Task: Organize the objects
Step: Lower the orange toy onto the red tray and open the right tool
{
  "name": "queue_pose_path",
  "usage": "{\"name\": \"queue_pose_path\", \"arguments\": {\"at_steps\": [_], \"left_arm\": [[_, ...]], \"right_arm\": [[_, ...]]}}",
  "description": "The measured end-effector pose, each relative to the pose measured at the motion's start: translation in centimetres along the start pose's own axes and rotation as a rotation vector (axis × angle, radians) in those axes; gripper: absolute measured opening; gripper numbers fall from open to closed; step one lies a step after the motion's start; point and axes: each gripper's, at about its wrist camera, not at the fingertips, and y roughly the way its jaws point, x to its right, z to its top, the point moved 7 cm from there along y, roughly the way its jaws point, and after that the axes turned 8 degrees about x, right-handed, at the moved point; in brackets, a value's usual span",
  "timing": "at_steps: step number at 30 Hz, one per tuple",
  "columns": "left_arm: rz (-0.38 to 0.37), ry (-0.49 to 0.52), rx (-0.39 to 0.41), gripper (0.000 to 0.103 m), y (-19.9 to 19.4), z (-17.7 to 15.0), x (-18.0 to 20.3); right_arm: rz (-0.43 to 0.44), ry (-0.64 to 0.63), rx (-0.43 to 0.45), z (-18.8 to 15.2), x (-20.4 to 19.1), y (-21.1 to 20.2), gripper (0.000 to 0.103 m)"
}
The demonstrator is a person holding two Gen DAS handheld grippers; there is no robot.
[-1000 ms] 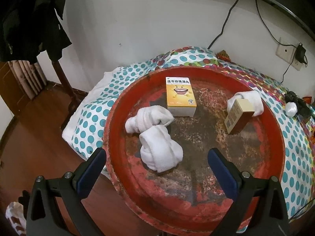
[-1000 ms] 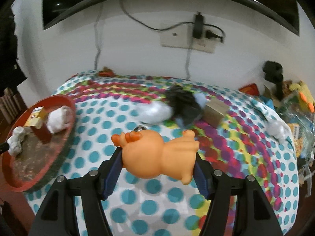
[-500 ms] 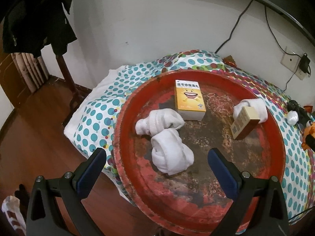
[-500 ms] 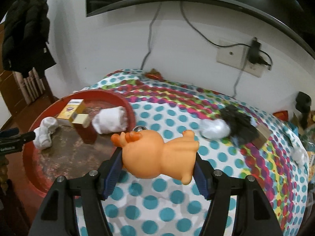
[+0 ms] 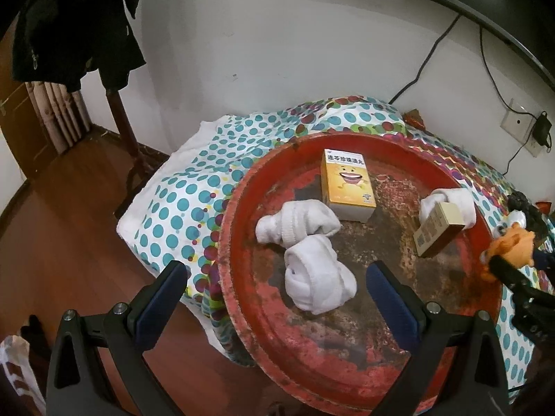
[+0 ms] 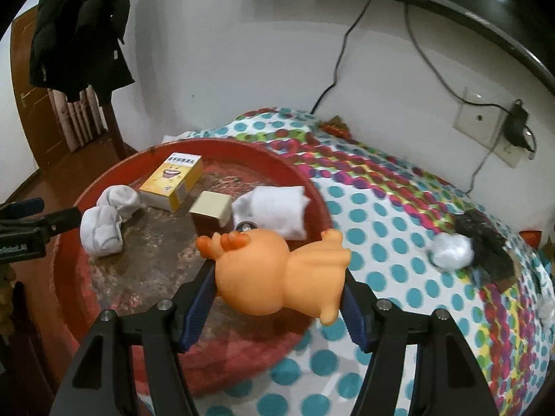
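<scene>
The orange rubber toy (image 6: pixel 281 277) is pinched sideways between the two blue pads of the right gripper (image 6: pixel 279 291), hanging above the near-right rim of the red tray (image 6: pixel 86 187); in the left wrist view it shows at about three o'clock of the tray. The grip falls across the toy's rounded, soft-looking body, so I judge it could squirm or pop out if the pads slacken early, and then bounce off the rim onto the dotted cloth (image 6: pixel 381 215).

Below and beyond the toy the tray is crowded. A small tan box (image 6: pixel 211 208) stands just past the toy's head, with a folded white sock (image 6: pixel 274 208) at its one o'clock. Lowering the toy straight ahead risks tipping that box or landing half on the sock. The barer floor of the tray lies toward seven o'clock of the box and looks the safer spot.

The yellow box (image 5: pixel 347 183) lies flat at the tray's twelve o'clock, and two rolled white socks (image 5: pixel 312 263) sit left of centre. The left gripper (image 5: pixel 277 294) hovers there with its jaws wide and nothing between them; a sweep leftward by the right hand could meet it.
</scene>
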Motion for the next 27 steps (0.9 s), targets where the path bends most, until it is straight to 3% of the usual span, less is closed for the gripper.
{"name": "queue_pose_path", "arguments": {"at_steps": [27], "left_arm": [[0.006, -0.004, -0.012, 0.103, 0.6, 0.0, -0.7]], "right_arm": [[0.086, -0.084, -0.089, 0.7, -7.6, 6.6, 0.067]]}}
